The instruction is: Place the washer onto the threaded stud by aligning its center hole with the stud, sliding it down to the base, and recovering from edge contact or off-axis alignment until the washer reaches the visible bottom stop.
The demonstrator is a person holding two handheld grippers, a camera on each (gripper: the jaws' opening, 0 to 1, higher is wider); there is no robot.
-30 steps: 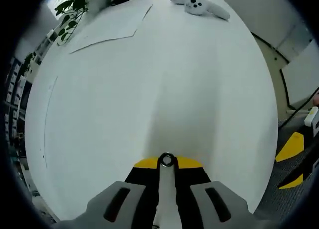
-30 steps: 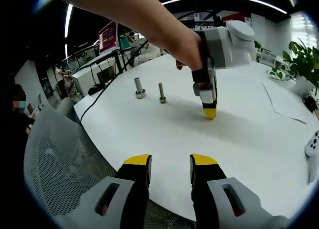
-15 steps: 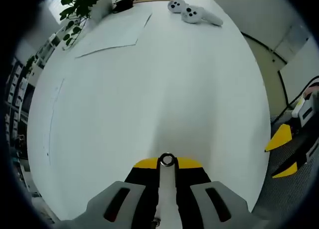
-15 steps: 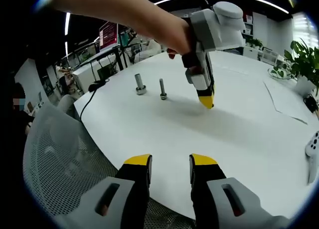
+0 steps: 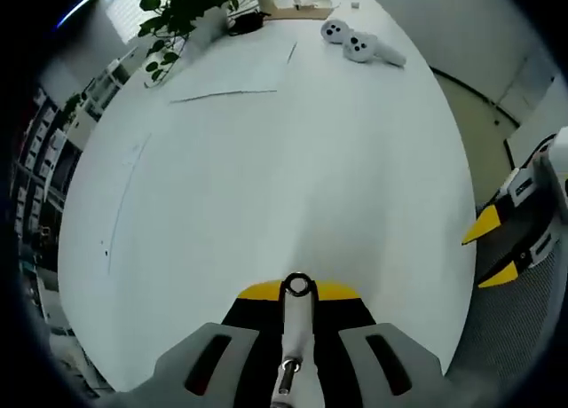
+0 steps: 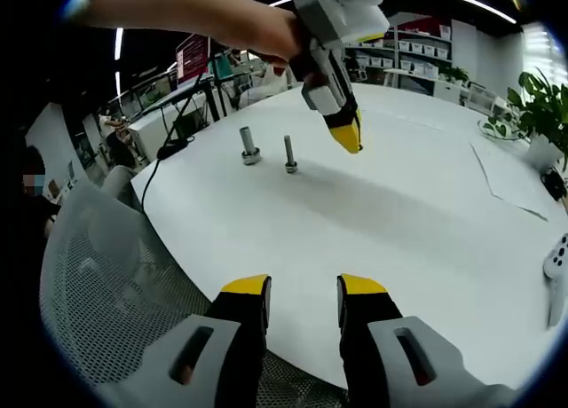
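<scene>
Your left gripper (image 6: 344,139), jaws clamped on the washer (image 5: 297,286) at their tips, has lifted off the table (image 6: 417,222) toward the threaded stud (image 6: 289,155) at 10 o'clock, alignment pending; right gripper (image 6: 303,294) idles narrowly parted, empty.

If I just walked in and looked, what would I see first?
Probably the left gripper held up in the air over the big white table, with a person's hand gripping it. A small metal washer sits pinched at its yellow tips. Next you would spot two upright metal posts standing side by side near the table's far edge, and the right gripper waiting open near the table's closer edge.
</scene>
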